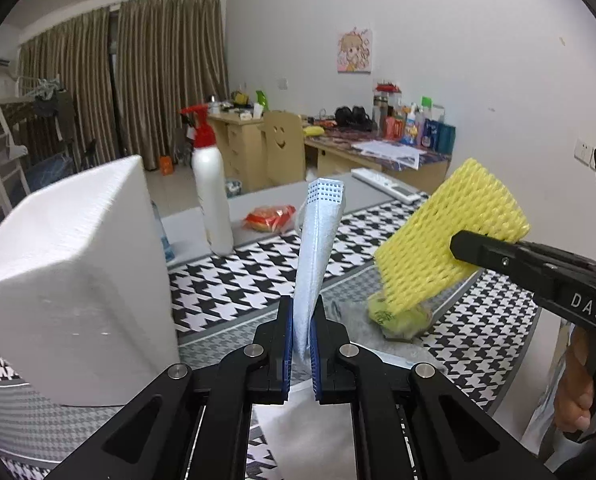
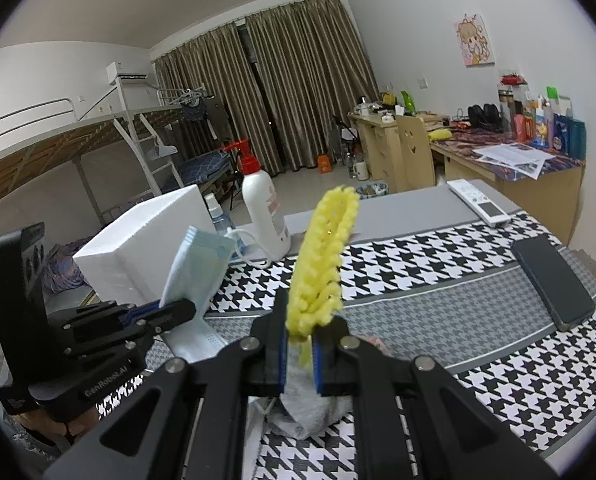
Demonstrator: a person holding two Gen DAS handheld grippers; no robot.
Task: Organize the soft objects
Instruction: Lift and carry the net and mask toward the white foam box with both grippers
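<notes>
On the left stands a white foam box (image 1: 77,280) on the worktop (image 2: 438,304); what it holds cannot be seen. Beside it is a white spray bottle (image 1: 211,196) with a red trigger head and a pink label too blurred to read. The left tool (image 1: 302,344), marked "GenRobot.AI" on its body in the right wrist view, is clamped on a pale blue face mask (image 1: 318,240) — the mask sticks up from between its blue pads, off the houndstooth cloth (image 1: 237,280). To the right, the right tool (image 2: 300,356), lettered "DAS" on its side, is clamped on a yellow foam net sleeve (image 1: 450,240), held clear above a grey cloth (image 2: 310,412) and a yellow-green lump (image 1: 402,316). Farther right lie a white remote (image 2: 478,202) and a dark phone (image 2: 550,280).
</notes>
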